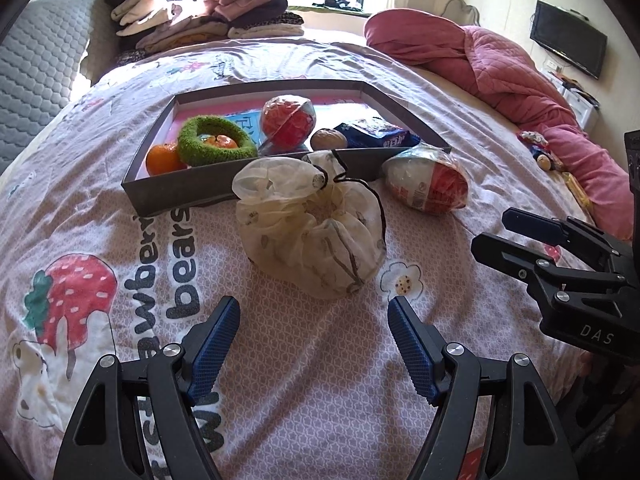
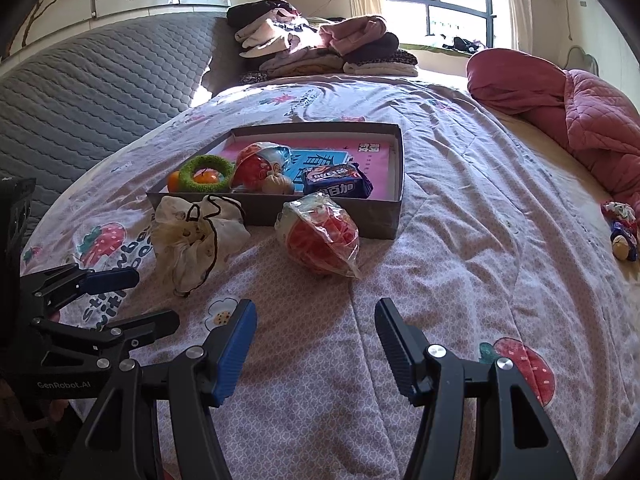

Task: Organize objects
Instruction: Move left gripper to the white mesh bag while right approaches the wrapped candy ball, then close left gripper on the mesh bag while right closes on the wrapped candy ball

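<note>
A shallow grey box [image 1: 192, 188] [image 2: 384, 216] lies on the bed. It holds oranges [image 1: 162, 159], a green fuzzy ring [image 1: 214, 142] [image 2: 206, 172], a red wrapped ball [image 1: 288, 120] [image 2: 256, 166], a walnut [image 1: 328, 139] and a blue snack pack [image 1: 376, 134] [image 2: 336, 180]. In front of the box sit a cream drawstring pouch [image 1: 312, 232] [image 2: 192, 240] and a second red wrapped ball [image 1: 428, 184] [image 2: 320, 236]. My left gripper [image 1: 314, 308] [image 2: 144, 300] is open just short of the pouch. My right gripper [image 2: 314, 312] [image 1: 492, 228] is open short of the red ball, nothing between its fingers.
Folded clothes [image 1: 208, 12] [image 2: 320, 48] are stacked at the bed's far end. A pink quilt [image 1: 520, 80] [image 2: 580, 104] is bunched on the right. Small wrapped sweets [image 1: 540, 152] [image 2: 622, 232] lie near it. A grey padded headboard [image 2: 100, 92] stands on the left.
</note>
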Action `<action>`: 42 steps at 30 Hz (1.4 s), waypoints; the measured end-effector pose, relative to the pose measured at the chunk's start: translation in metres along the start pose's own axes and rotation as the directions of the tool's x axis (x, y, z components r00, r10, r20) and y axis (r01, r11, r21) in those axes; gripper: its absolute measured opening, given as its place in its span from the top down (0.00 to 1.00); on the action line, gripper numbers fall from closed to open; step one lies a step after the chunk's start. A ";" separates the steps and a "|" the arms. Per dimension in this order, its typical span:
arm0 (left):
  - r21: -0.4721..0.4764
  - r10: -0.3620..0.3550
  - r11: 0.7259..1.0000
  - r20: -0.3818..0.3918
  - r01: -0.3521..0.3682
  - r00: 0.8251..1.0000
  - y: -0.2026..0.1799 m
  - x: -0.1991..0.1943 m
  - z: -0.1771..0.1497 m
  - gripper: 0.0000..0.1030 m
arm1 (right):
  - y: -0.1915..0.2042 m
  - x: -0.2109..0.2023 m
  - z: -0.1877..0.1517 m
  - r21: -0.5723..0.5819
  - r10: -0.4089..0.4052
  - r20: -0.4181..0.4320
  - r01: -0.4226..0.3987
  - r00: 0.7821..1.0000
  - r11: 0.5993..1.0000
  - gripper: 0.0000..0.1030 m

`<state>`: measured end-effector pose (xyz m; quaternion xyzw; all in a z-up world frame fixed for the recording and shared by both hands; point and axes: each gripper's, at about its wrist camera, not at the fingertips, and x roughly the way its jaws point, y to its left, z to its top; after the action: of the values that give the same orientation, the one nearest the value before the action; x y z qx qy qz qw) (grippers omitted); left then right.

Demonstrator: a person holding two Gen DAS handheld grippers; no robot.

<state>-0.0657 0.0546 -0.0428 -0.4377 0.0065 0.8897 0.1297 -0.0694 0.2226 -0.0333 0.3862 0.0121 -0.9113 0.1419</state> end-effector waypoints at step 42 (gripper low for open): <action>-0.035 0.013 0.999 -0.005 -0.013 1.000 0.026 0.043 0.039 0.25 | 0.007 0.060 0.044 -0.086 -0.011 -0.016 0.009 1.000 0.996 0.42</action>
<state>-0.1275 0.0446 -0.0552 -0.4420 -0.0057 0.8894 0.1163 -0.1377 0.1952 -0.0442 0.3873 0.0544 -0.9074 0.1538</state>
